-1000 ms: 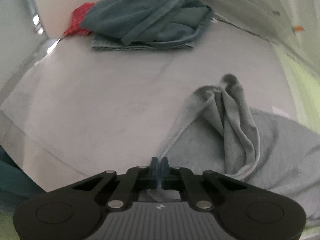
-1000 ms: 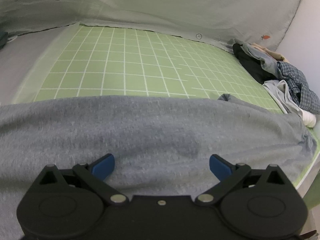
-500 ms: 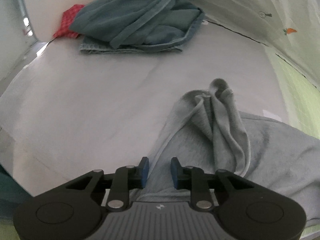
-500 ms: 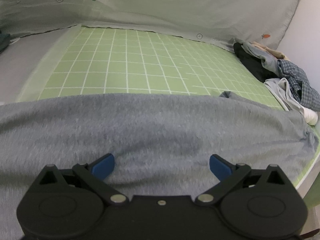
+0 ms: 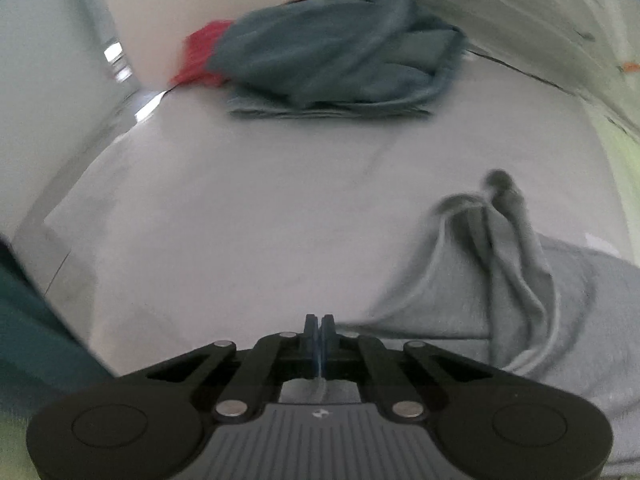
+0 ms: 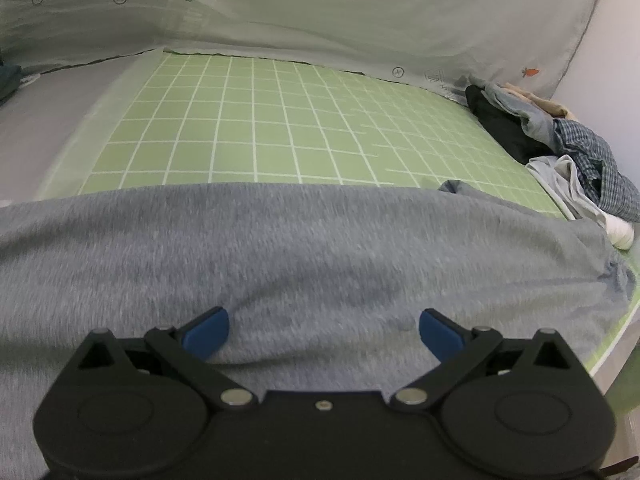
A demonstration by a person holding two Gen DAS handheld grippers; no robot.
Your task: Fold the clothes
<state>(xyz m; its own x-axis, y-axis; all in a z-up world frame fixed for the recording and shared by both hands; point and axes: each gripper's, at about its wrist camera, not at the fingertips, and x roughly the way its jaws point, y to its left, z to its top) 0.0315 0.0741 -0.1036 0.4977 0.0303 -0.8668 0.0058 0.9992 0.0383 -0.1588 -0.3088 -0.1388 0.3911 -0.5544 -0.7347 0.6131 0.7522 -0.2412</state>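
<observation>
At the bottom centre of the left wrist view, left gripper point(image 5: 319, 330): blue pads pressed together, a thin strip of grey cloth pinched between them.
Right gripper point(image 6: 323, 330): bottom of its view, blue fingers point(image 6: 206, 330) spread wide, nothing between the pads, hovering over grey cloth.
Grey garment point(image 6: 304, 256): lies across the lower half of the right wrist view; in the left view its bunched folds point(image 5: 508, 264) sit lower right, its edge running into the closed pads.
Surface: pale grey sheet point(image 5: 248, 216) under the left gripper; green checked mat point(image 6: 280, 128) beyond the garment.
Room: pale carrot-print fabric point(image 6: 320, 20) rises along the top; white wall upper left of the left view.
Other things: blurred teal clothes pile point(image 5: 332, 56) with a red item point(image 5: 198, 58) at upper centre; heap of dark and plaid clothes point(image 6: 560, 148) at right edge.
</observation>
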